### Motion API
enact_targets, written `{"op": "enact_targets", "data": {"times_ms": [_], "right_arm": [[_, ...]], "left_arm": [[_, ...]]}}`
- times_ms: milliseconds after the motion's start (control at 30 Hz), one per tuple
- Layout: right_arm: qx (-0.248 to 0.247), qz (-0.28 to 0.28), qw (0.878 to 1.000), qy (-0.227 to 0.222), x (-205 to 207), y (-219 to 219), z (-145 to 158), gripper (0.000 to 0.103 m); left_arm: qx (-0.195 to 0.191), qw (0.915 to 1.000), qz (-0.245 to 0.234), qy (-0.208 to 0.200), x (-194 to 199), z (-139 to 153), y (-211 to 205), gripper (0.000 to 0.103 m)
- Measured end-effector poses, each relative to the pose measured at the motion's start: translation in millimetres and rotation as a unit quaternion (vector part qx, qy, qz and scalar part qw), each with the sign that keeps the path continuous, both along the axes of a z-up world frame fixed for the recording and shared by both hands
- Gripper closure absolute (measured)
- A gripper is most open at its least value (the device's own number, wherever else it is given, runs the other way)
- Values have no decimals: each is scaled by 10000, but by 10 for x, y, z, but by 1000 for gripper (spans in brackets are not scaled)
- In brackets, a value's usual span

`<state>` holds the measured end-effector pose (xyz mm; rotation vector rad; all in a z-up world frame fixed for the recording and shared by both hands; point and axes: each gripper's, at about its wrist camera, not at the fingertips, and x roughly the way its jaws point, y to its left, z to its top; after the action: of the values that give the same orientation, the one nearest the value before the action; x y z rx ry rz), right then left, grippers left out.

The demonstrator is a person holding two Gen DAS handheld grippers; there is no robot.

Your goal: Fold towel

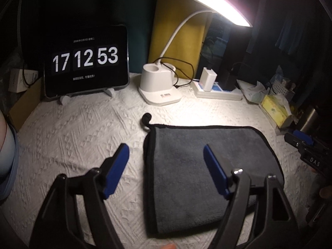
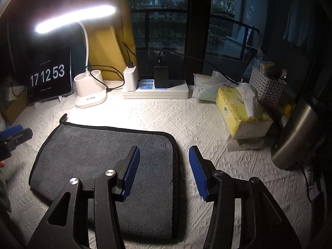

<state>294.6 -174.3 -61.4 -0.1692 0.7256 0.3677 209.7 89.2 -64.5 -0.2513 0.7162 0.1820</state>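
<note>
A dark grey towel with black edging lies folded flat on the white quilted cloth, its hanging loop at the far left corner. My left gripper is open and empty above the towel's left edge. My right gripper is open and empty above the towel's right edge. The right gripper also shows at the right edge of the left wrist view, and the left gripper at the left edge of the right wrist view.
At the back stand a tablet clock, a lit white desk lamp and a power strip with chargers. A yellow tissue box, a white basket and a metal flask are on the right.
</note>
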Motion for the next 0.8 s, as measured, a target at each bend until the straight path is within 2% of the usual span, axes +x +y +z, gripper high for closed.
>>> {"op": "enact_targets", "data": {"times_ms": [467,633,800], "right_arm": [[39,11,9999,-125,-419,-64,125,51],[52,17,9998,-174,-559,-98,164,51],[72,16,9997,-238,-707,-136,205,51]], "left_arm": [[-61,9997,-107,-204,-421,126,-96,27],[-86,9993,-162,-327,-559,184,-144,19],[-72,9990,-181,-404,-692,225,-185,18]]}}
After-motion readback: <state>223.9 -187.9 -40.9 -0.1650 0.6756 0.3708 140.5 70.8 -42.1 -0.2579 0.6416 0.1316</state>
